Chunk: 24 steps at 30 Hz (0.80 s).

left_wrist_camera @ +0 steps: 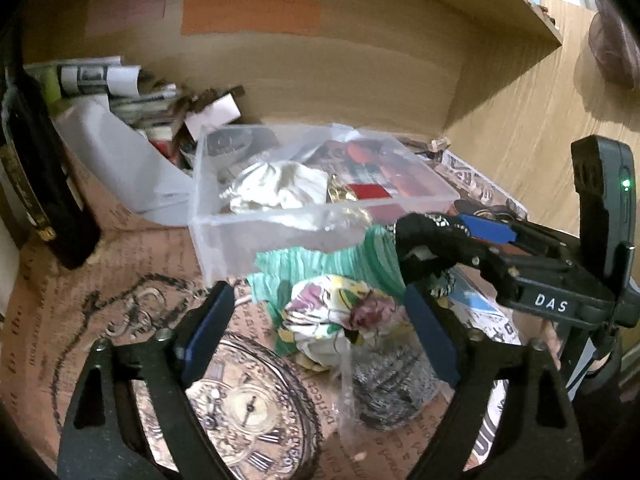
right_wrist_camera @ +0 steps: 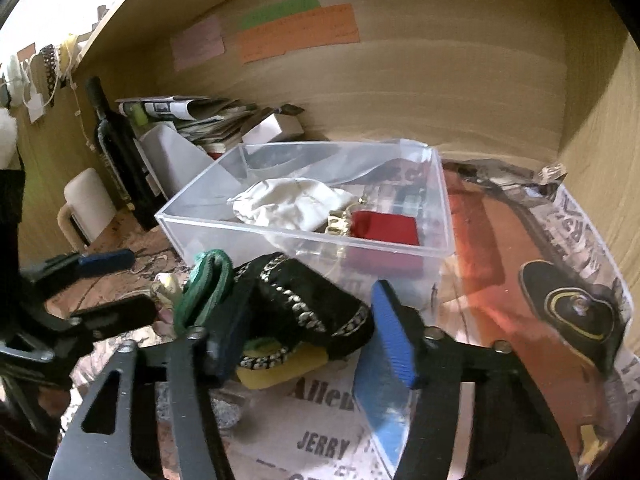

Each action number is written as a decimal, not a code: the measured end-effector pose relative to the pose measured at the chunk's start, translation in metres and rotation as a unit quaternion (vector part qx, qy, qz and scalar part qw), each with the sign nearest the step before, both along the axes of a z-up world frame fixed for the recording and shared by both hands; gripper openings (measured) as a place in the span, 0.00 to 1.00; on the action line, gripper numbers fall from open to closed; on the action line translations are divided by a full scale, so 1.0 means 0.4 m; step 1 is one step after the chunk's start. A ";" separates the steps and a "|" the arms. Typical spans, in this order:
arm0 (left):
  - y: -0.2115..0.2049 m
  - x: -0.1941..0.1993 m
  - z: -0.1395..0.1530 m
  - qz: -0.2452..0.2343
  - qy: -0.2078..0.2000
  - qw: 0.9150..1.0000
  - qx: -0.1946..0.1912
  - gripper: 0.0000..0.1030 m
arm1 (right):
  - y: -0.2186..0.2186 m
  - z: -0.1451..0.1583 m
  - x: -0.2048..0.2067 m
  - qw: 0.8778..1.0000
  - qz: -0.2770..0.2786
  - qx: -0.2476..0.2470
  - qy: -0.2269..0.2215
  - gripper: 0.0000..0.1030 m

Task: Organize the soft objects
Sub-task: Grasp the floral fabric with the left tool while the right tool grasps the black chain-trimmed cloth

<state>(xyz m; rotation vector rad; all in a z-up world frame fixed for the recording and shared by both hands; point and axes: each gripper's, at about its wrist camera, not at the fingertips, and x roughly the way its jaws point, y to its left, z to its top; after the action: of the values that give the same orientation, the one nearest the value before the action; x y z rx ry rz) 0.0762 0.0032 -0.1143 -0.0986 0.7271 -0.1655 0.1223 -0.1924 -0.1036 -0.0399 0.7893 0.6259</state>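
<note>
A clear plastic box [left_wrist_camera: 256,232] [right_wrist_camera: 436,200] stands on the shelf and holds a white cloth pouch [left_wrist_camera: 280,186] [right_wrist_camera: 292,204] and a red item [right_wrist_camera: 384,228]. In front of it lie a floral scrunchie [left_wrist_camera: 340,316], a green crinkled scrunchie [left_wrist_camera: 320,264] [right_wrist_camera: 208,280] and a black scrunchie with a silver chain trim [right_wrist_camera: 304,304]. My left gripper [left_wrist_camera: 320,328] is open around the floral scrunchie. My right gripper [right_wrist_camera: 304,344] is open around the black scrunchie; it also shows in the left wrist view [left_wrist_camera: 452,236].
A dark wine bottle [right_wrist_camera: 120,160] and a white holder of papers [right_wrist_camera: 176,152] stand at the back left, with a white mug [right_wrist_camera: 88,204] beside them. A grey sparkly piece [left_wrist_camera: 392,384] lies under the floral scrunchie. Wooden shelf walls [right_wrist_camera: 440,80] enclose the space.
</note>
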 end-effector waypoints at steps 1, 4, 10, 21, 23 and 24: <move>0.001 0.004 -0.008 -0.002 0.005 1.000 -0.002 0.72 | 0.001 -0.001 -0.002 1.000 -0.001 -0.001 -0.001 0.47; 0.012 0.022 -0.039 -0.004 0.027 0.999 -0.024 0.56 | 0.004 -0.001 -0.006 1.000 0.000 -0.003 -0.005 0.38; 0.022 0.038 -0.069 -0.007 0.037 0.998 -0.041 0.30 | 0.008 0.000 -0.010 1.000 0.000 -0.012 -0.019 0.22; 0.050 0.012 -0.005 0.004 -0.005 0.999 -0.033 0.18 | -0.025 0.066 -0.021 0.998 -0.020 0.010 -0.056 0.18; 0.057 0.005 0.017 0.008 -0.018 0.999 -0.033 0.18 | -0.032 0.083 -0.025 0.997 -0.025 0.014 -0.065 0.18; 0.059 0.002 0.025 0.009 -0.023 0.999 -0.031 0.18 | -0.037 0.093 -0.027 0.997 -0.027 0.017 -0.070 0.18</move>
<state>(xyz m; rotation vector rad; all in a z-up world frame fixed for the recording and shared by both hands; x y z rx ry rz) 0.0771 0.0270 -0.1042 -0.1605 0.6743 -0.1725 0.1116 -0.2071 -0.0665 -0.0312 0.6425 0.5780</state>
